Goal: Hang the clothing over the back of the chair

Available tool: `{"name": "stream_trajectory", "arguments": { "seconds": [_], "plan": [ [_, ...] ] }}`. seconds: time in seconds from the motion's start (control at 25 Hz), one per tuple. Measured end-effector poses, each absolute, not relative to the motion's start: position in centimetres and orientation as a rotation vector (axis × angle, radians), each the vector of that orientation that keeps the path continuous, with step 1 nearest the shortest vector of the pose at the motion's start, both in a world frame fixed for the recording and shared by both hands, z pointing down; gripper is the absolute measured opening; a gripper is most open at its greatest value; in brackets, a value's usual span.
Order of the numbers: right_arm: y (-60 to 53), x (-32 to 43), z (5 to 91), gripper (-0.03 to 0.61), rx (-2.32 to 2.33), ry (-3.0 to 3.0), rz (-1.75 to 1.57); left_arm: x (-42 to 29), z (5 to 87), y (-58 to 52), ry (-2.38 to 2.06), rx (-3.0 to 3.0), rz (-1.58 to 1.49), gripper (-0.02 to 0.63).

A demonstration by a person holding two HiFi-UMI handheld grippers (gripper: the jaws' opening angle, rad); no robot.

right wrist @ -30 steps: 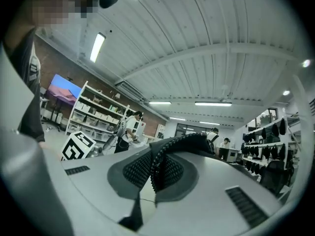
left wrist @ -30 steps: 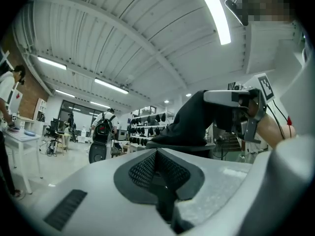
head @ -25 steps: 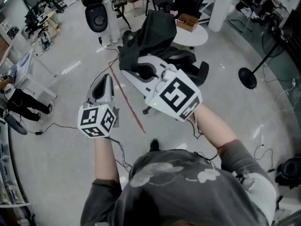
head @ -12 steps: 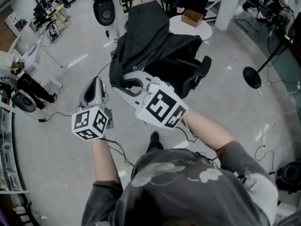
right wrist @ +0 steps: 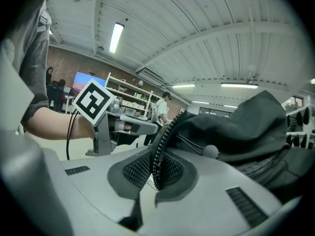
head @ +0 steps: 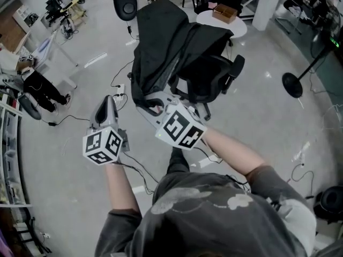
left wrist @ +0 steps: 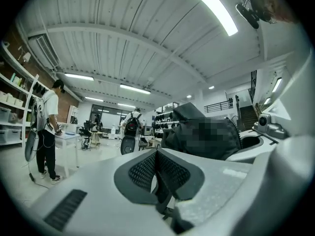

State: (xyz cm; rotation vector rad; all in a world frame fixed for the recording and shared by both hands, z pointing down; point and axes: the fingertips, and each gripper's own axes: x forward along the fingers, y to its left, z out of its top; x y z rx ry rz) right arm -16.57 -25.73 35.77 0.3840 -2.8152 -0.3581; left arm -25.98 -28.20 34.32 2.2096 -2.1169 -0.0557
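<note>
A black jacket (head: pixel 166 42) hangs over the backrest of a black office chair (head: pixel 211 82) and falls down its left side. My right gripper (head: pixel 151 110) is below the chair's left side, shut on the jacket's lower edge. In the right gripper view its pads (right wrist: pixel 142 168) clamp the jacket's zipper edge (right wrist: pixel 160 136), and the cloth (right wrist: pixel 246 127) bunches up to the right. My left gripper (head: pixel 107 100) is to the left of the right one and apart from the jacket. It is shut with nothing in it (left wrist: pixel 157 166).
Behind the chair stands a round white table (head: pixel 236 28) with a wooden box (head: pixel 225 13). A black stand base (head: pixel 293 84) is on the floor at the right. Cables (head: pixel 120 87) lie on the floor at the left. A person (head: pixel 43 87) is at far left.
Both grippers have come down and back from the chair. The right one kept its hold on the jacket's edge. More of the jacket now lies over the backrest.
</note>
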Motion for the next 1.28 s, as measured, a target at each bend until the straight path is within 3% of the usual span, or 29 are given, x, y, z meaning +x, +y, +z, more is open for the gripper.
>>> {"name": "stream_trajectory", "arguments": {
  "seconds": [0.52, 0.96, 1.0, 1.04, 1.08, 1.28],
  "plan": [
    [-25.6, -14.0, 40.4, 0.0, 0.578, -2.656, -0.528, -23.5, 37.1, -25.6, -2.053, 2.196, -0.008, 0.002],
    [-27.2, -10.5, 41.9, 0.083, 0.832, -2.582, -0.452, -20.5, 37.8, -23.6, -1.993, 2.241, 0.027, 0.002],
    [-26.8, -10.6, 42.3, 0.103, 0.81, -2.582, -0.432, -20.3, 37.9, -23.2, -1.988, 2.242, 0.032, 0.002],
    [-26.1, -10.9, 42.9, 0.242, 0.767, -2.585, -0.394, -20.1, 38.1, -22.8, -1.985, 2.242, 0.036, 0.002],
    [-25.3, -11.1, 43.7, 0.304, 0.722, -2.584, -0.346, -20.0, 38.2, -22.5, -1.983, 2.24, 0.038, 0.002],
    [-23.3, -10.5, 47.3, 0.339, 0.709, -2.507, -0.274, -19.6, 38.4, -20.4, -1.987, 2.226, 0.04, 0.002]
  ]
}}
